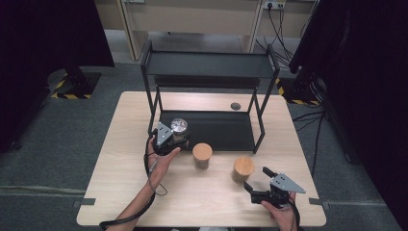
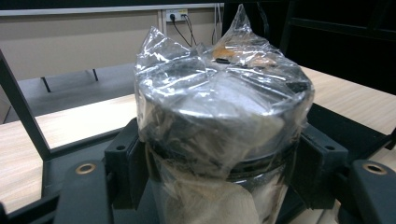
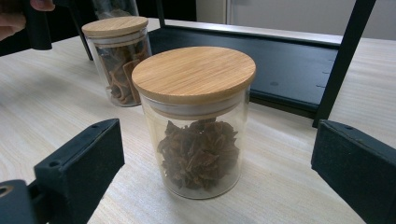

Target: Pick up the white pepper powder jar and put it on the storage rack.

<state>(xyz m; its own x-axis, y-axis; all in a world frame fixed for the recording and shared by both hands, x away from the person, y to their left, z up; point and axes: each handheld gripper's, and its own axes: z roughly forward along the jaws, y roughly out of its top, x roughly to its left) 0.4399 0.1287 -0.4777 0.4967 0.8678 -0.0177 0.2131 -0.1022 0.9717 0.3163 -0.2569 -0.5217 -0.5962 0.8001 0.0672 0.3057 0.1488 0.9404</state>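
Right now the left gripper [image 1: 172, 136] clamps a plastic-wrapped jar [image 2: 219, 126] upright at the front-left edge of the rack's lower shelf [image 1: 226, 127], while the right gripper [image 1: 256, 179], jaws wide open, faces the star-anise jar [image 3: 198, 126] just ahead.

A pale wooden worktop [image 1: 202, 202] stands on grey carpet floor [image 1: 62, 144]. At twelve o'clock a beige cabinet wall [image 1: 192, 19] runs across the back, with a wall socket [image 1: 274, 5] at one o'clock and black cables [image 1: 281, 38] hanging down from it. Dark curtains [image 1: 43, 43] fill ten o'clock and three o'clock. A black-and-yellow striped stand base [image 1: 72, 89] sits at ten o'clock, another [image 1: 296, 94] at two o'clock. The light is even and dim.
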